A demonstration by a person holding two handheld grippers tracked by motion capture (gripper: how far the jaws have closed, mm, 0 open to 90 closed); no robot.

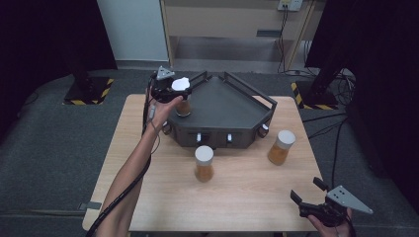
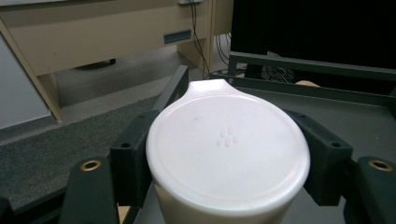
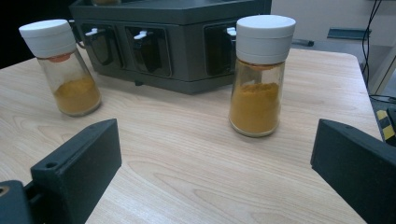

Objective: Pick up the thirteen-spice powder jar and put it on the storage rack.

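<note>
Spice jar (image 1: pixel 183 101): rigid glass, smooth, breakable, light; left gripper (image 1: pixel 170 89) clamps its white cap (image 2: pixel 228 147). Right gripper (image 1: pixel 309 200) wide, empty.

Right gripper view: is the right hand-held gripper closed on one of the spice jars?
No: the right hand-held gripper has its jaws wide apart over bare table, with both spice jars standing beyond them.

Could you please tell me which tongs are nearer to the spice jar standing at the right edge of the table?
Right. The right tongs hover just below that jar; the left tongs grip another jar across the rack.
</note>
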